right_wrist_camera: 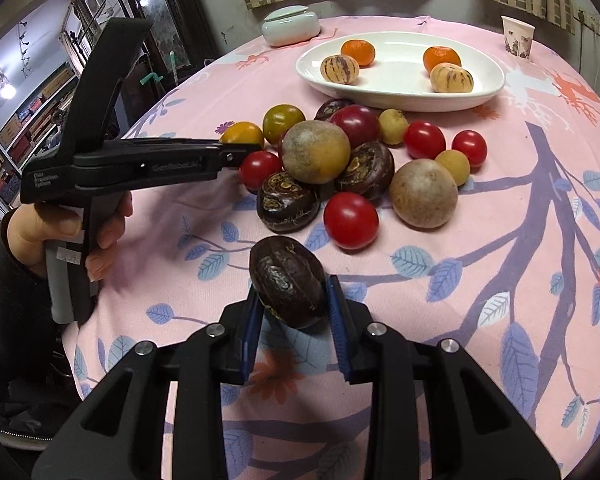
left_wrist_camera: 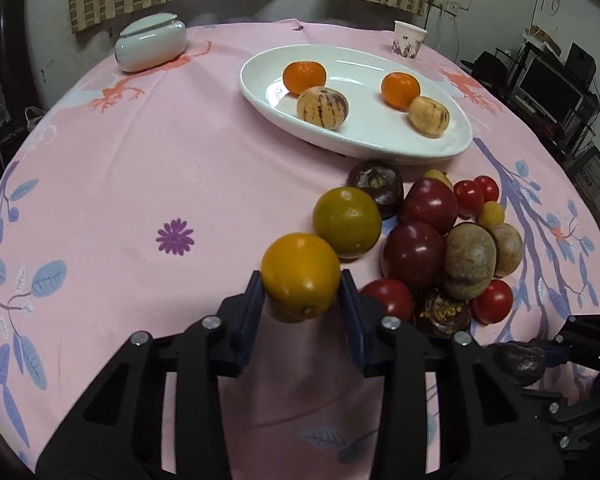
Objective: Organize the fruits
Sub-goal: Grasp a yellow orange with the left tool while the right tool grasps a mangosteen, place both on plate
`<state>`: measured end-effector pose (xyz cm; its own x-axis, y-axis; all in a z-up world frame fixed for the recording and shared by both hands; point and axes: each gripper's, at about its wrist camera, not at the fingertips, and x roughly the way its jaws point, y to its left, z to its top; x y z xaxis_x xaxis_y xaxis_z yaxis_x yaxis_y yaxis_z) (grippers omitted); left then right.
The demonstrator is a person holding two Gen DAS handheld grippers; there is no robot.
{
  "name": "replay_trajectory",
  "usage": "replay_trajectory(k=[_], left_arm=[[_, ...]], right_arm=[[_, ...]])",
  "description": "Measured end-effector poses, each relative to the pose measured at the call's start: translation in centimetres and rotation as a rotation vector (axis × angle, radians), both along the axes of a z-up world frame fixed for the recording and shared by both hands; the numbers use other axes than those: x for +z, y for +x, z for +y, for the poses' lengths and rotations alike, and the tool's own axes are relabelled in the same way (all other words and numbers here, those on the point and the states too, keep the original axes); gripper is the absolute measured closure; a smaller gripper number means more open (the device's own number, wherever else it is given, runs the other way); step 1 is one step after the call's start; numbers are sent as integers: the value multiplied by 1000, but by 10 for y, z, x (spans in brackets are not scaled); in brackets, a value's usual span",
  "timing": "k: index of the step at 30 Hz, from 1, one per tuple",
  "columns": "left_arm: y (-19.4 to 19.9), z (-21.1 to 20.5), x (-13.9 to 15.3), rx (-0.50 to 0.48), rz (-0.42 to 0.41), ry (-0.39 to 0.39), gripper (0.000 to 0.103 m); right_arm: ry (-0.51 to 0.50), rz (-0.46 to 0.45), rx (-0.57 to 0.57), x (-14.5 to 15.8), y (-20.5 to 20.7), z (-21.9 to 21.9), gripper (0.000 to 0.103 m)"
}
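Note:
My left gripper (left_wrist_camera: pixel 302 292) is shut on a yellow-orange citrus fruit (left_wrist_camera: pixel 300 280), held just above the pink cloth beside a greenish orange (left_wrist_camera: pixel 347 222). My right gripper (right_wrist_camera: pixel 292 296) is shut on a dark wrinkled passion fruit (right_wrist_camera: pixel 287 282), held in front of the fruit pile (right_wrist_camera: pixel 340 160). The pile holds red tomatoes, purple plums, brown round fruits and dark mangosteens. A white oval plate (left_wrist_camera: pixel 380 136) at the back holds two tangerines and two striped pepino melons. The left gripper also shows in the right wrist view (right_wrist_camera: pixel 244 148), at the pile's left side.
A white lidded ceramic box (left_wrist_camera: pixel 150 42) stands at the table's far left. A paper cup (left_wrist_camera: pixel 409 39) stands at the far right. The round table carries a pink flowered cloth (left_wrist_camera: pixel 140 180). Shelves and furniture surround the table.

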<state>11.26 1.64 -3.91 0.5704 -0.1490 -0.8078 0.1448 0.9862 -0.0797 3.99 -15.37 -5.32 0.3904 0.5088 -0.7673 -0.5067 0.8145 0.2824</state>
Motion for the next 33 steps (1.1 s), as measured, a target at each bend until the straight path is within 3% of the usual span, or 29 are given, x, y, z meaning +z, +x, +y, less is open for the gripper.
replay_trajectory(k=[3, 4, 5, 8, 15, 20, 23, 25, 33], left_arm=[[3, 4, -1, -1, 11, -24, 65], [5, 6, -2, 5, 17, -41, 64], [6, 8, -2, 11, 19, -43, 62], [7, 5, 0, 12, 1, 3, 60], [11, 5, 1, 9, -11, 27, 56], [20, 12, -4, -2, -5, -3, 54], [19, 10, -6, -10, -18, 21, 63], [14, 6, -5, -21, -21, 50, 63], [-3, 13, 4, -19, -7, -5, 64]], right_arm=[[12, 6, 6, 0, 1, 0, 64], [19, 5, 13, 0, 0, 1, 52], [14, -1, 10, 1, -1, 2, 46], [2, -7, -5, 1, -1, 2, 47], [-51, -30, -21, 1, -1, 6, 52], [-100, -65, -26, 1, 0, 18, 71], [-69, -41, -52, 0, 6, 16, 73], [-51, -35, -59, 1, 7, 12, 73], [8, -41, -82, 12, 4, -5, 73]])
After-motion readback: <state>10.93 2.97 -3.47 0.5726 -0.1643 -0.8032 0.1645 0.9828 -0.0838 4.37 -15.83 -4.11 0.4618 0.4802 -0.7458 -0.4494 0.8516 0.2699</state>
